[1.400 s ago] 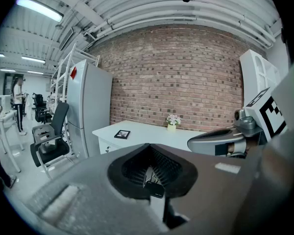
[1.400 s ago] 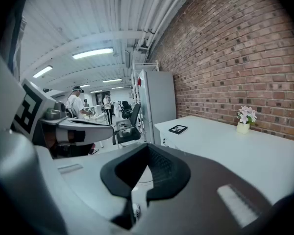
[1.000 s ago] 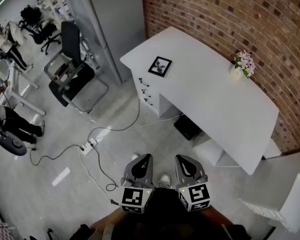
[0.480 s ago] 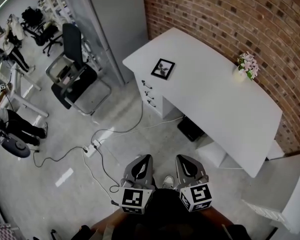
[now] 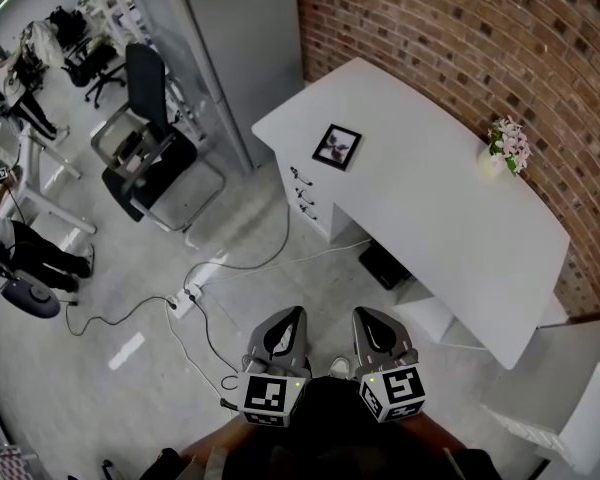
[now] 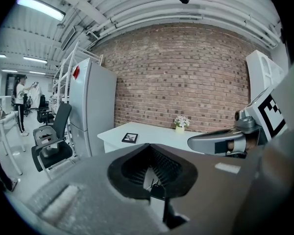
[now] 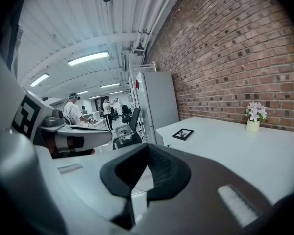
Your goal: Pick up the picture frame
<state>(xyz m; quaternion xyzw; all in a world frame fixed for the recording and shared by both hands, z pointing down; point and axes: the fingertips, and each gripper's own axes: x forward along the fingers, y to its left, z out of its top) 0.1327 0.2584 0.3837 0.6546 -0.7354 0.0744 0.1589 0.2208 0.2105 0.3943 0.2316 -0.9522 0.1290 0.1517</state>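
A small black picture frame [image 5: 337, 146] lies flat near the left corner of a white desk [image 5: 450, 228] against the brick wall. The left gripper view shows the picture frame [image 6: 130, 137] far ahead, and the right gripper view shows this picture frame [image 7: 183, 134] too. My left gripper [image 5: 288, 317] and right gripper [image 5: 363, 316] hang side by side low in the head view, over the floor well short of the desk. Both are shut with nothing between their jaws.
A vase of pink flowers [image 5: 506, 146] stands at the desk's far right by the wall. Cables and a power strip [image 5: 183, 300] trail across the floor ahead. A black office chair [image 5: 150, 148] and a grey cabinet [image 5: 230, 38] stand to the left; people are further back.
The desk and frame have shifted right and nearer in the head view as I move forward. Both grippers keep their place in view and stay shut.
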